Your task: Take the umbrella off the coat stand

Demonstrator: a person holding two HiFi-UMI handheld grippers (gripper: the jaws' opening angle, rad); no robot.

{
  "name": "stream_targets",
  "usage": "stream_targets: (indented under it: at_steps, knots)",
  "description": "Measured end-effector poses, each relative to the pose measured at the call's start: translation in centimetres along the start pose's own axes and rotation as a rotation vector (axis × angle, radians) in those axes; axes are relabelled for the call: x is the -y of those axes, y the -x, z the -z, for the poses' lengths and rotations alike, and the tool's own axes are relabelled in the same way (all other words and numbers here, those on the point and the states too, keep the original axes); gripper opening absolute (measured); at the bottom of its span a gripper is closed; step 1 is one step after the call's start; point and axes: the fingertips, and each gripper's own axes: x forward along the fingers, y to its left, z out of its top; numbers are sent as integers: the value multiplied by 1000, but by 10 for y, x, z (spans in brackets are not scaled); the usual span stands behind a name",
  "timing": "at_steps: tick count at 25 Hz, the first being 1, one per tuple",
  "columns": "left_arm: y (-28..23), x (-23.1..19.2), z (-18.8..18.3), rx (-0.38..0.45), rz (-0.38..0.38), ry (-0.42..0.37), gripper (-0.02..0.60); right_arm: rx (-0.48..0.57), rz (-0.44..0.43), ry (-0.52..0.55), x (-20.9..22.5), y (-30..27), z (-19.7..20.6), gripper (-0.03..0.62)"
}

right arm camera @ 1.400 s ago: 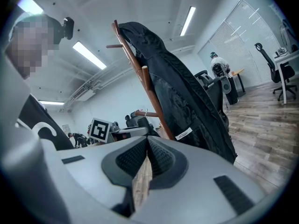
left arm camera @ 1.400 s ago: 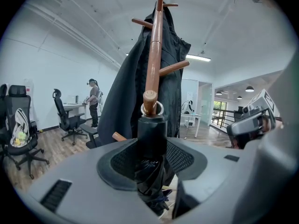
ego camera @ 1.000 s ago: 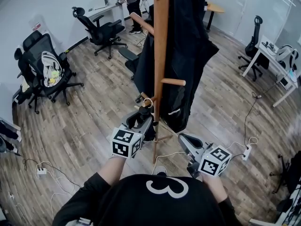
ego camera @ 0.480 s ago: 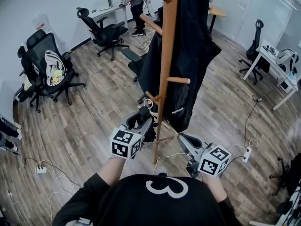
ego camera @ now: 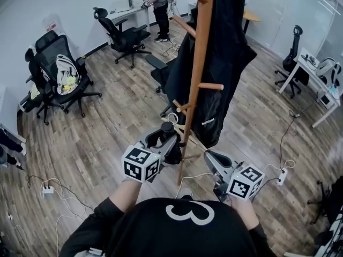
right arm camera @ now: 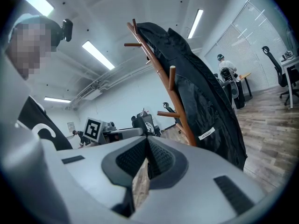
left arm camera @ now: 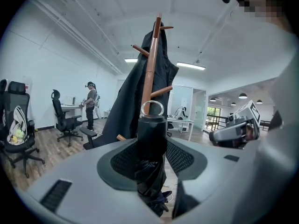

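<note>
Left gripper (ego camera: 161, 142): clamped on the folded black umbrella (left arm camera: 152, 143). Both pads press the thick black handle, and the bunched canopy hangs below the jaws. The umbrella stands upright in the grip, its metal ring (left arm camera: 152, 108) up on top of the handle.

Position of the umbrella: low down and close beside the wooden pole of the coat stand (ego camera: 199, 63), just beneath the lowest short peg (ego camera: 181, 107). Whether the ring touches that peg cannot be determined. In the left gripper view nothing passes through the ring.

Right gripper (ego camera: 211, 158): jaws closed together, nothing between them. It is held near the base of the stand, apart from the umbrella.

A black coat (ego camera: 225, 52) hangs on the far side of the pole.
</note>
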Motion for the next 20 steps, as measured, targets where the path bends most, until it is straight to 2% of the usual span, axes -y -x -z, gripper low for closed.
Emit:
stream_targets:
  at_steps: [12, 20]
  knots:
    - [61, 43, 10, -26, 86, -50, 194, 18, -7, -10, -42, 10, 20, 26]
    - [96, 68, 23, -35, 134, -52, 195, 25, 7, -4, -73, 18, 34, 26]
